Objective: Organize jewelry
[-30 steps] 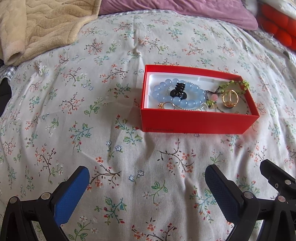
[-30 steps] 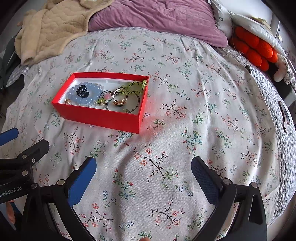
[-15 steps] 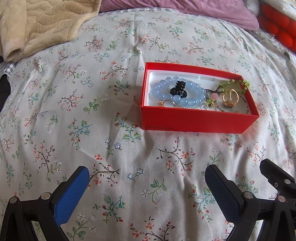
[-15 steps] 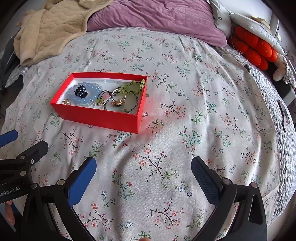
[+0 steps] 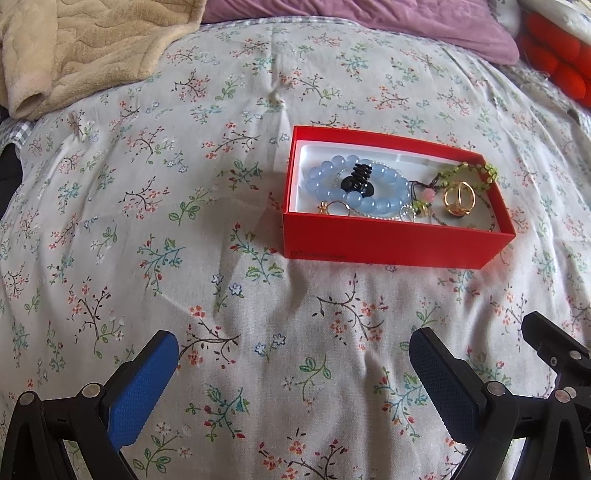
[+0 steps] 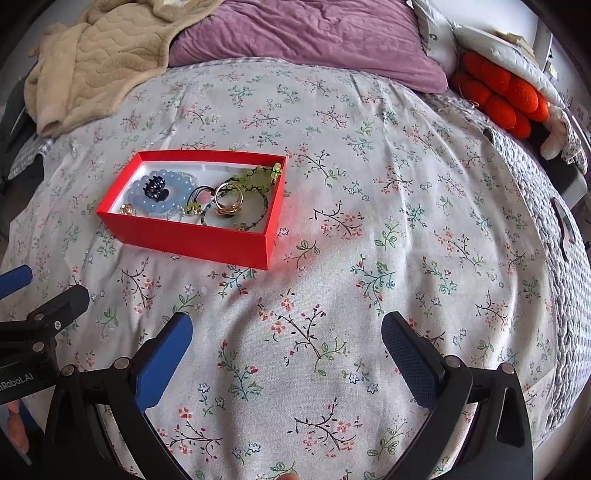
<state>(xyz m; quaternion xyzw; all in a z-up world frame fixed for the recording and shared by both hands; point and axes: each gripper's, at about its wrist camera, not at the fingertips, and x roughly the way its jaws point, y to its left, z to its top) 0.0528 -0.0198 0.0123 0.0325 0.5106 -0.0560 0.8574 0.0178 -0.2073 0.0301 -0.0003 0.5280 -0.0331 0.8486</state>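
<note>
A red box (image 5: 388,248) (image 6: 192,236) with a white lining sits on the floral bedspread. Inside lie a blue bead bracelet (image 5: 360,201) (image 6: 147,203), a black hair claw (image 5: 357,180) (image 6: 155,187), a gold ring (image 5: 459,199) (image 6: 229,201), a green bead string (image 5: 469,171) (image 6: 258,177) and thin chains. My left gripper (image 5: 293,360) is open, low over the bedspread, well short of the box, with nothing between its fingers. My right gripper (image 6: 286,341) is open too, empty, to the right of and nearer than the box.
A beige quilted blanket (image 5: 92,48) (image 6: 96,62) lies at the back left, a purple pillow (image 6: 306,33) behind it. Orange cushions (image 6: 498,96) sit at the back right by the bed's edge. The left gripper's frame (image 6: 37,328) shows at the right view's left side.
Both views have drifted only slightly: the box sits a touch lower and further left in the right wrist view. Both grippers stay open, and the jewelry has not moved.
</note>
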